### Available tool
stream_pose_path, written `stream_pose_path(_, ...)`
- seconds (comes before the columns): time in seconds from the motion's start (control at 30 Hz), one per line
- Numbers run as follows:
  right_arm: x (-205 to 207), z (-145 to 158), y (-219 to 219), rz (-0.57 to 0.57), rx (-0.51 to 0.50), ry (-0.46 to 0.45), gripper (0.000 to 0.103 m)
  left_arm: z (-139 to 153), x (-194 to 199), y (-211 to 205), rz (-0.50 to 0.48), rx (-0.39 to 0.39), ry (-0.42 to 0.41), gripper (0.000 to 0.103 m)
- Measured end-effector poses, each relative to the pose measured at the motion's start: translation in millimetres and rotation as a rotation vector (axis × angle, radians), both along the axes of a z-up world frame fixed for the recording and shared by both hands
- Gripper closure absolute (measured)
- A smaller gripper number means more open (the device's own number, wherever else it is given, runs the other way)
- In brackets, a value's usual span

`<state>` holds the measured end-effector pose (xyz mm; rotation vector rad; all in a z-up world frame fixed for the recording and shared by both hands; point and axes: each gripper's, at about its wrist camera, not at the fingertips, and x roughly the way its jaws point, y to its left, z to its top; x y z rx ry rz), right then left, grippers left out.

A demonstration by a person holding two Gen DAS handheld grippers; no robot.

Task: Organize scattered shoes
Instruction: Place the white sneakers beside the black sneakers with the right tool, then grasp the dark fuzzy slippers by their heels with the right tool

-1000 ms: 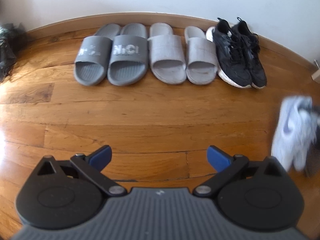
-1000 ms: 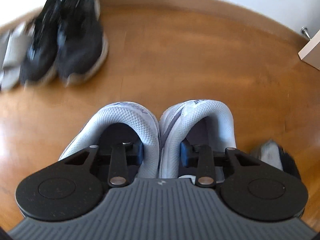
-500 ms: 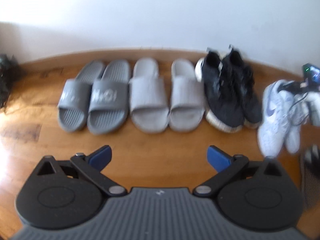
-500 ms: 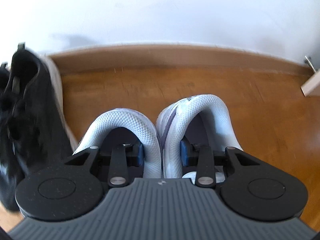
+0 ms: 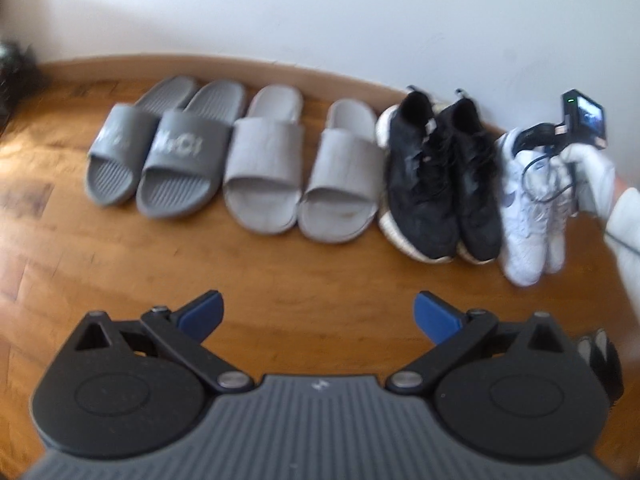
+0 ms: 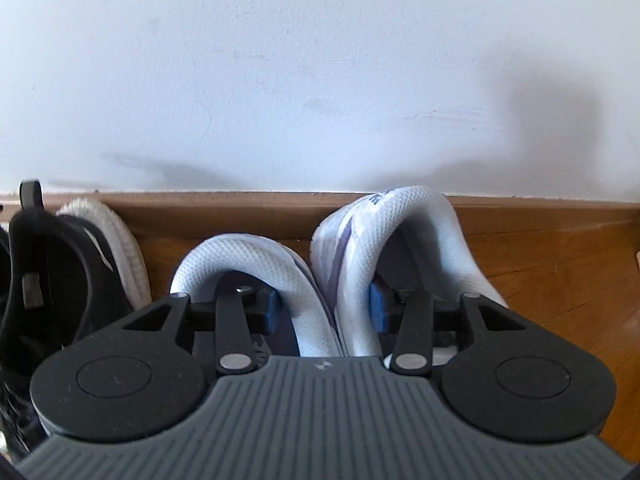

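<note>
From my left wrist view I see a row of shoes lined up on the wooden plank floor (image 5: 280, 280) against the white wall (image 5: 360, 20). From the left: a pair of dark grey rubber slides with pale lettering (image 5: 160, 148), a pair of light grey slides (image 5: 304, 168), a pair of black knit sneakers with white soles (image 5: 440, 176), and at the right end a pair of white mesh sneakers with purple trim (image 5: 524, 216), toes pointing away from the wall like the rest.

My left gripper (image 5: 318, 316) hangs over bare floor in front of the row, its jaws spread wide with nothing between them.

My right gripper (image 6: 324, 310) sits at the heels of the white pair, one blue pad inside each shoe, with the two inner collar walls between them. Its jaws are opening; the collars are spreading apart, and the pads look to be barely on the fabric or just off it. The white pair stands just beside the black sneaker (image 6: 52, 292), heels at the wooden skirting board (image 6: 540, 216). A gloved hand (image 5: 592, 176) carries that gripper.
</note>
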<state>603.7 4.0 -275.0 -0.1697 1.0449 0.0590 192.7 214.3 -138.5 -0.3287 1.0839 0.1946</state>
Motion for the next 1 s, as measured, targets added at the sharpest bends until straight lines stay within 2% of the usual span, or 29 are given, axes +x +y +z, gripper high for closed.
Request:
stream_pose_path(0.07,-2.3,2.0,-0.8,-0.028,0.03,-0.006,0.042,0.6,-2.5,4.1,0.023,0.008,0.013,0.0)
stream_pose_path(0.17,-14.1,10.1,-3.9,-0.011,0.066,-0.046,0.035,7.0,-3.1,4.5,0.037,0.004,-0.003,0.0)
stream_pose_path(0.2,-16.3,11.5,-4.8,0.002,0.076,-0.045,0.034,9.5,-2.1,2.8,0.035,0.003,-0.012,0.0)
stream_pose_path(0.23,-22.8,15.0,-7.4,0.024,0.096,-0.035,0.026,13.6,-0.6,-1.1,0.027,0.001,-0.028,0.0)
stream_pose_path(0.3,-33.5,20.3,-16.2,0.025,0.138,-0.02,0.022,20.3,2.2,-10.1,0.001,-0.006,-0.052,0.0)
stream_pose_path(0.4,-71.3,37.1,-52.2,0.01,0.199,-0.074,0.018,31.4,7.1,-24.2,-0.063,-0.016,-0.085,0.0)
stream_pose_path(0.47,-113.3,47.3,-100.5,0.0,0.226,-0.087,0.018,37.3,9.4,-33.7,-0.114,-0.022,-0.106,0.0)
stream_pose_path(0.53,-150.5,54.3,-147.5,0.014,0.201,-0.07,0.018,40.0,11.0,-44.9,-0.174,-0.036,-0.136,0.0)
stream_pose_path(0.6,-186.3,58.5,-191.2,0.04,0.14,-0.019,0.018,37.2,11.2,-52.4,-0.211,-0.054,-0.153,0.0)
stream_pose_path(0.63,-218.2,57.2,-227.1,0.059,0.123,0.071,0.018,33.5,11.1,-56.7,-0.23,-0.07,-0.157,0.0)
stream_pose_path(0.8,-290.9,32.5,-288.6,0.044,0.059,0.26,0.018,10.2,8.8,-72.8,-0.263,-0.135,-0.117,0.0)
stream_pose_path(0.87,-303.8,18.5,-316.5,-0.067,0.052,0.281,0.018,2.0,6.5,-79.1,-0.262,-0.155,-0.09,0.0)
stream_pose_path(0.93,-301.2,5.9,-328.9,-0.155,0.043,0.306,0.018,-1.6,5.5,-82.4,-0.261,-0.144,-0.061,0.0)
stream_pose_path(1.0,-299.3,-8.3,-336.9,-0.193,0.017,0.361,0.017,-5.2,6.4,-84.4,-0.249,-0.121,-0.014,0.0)
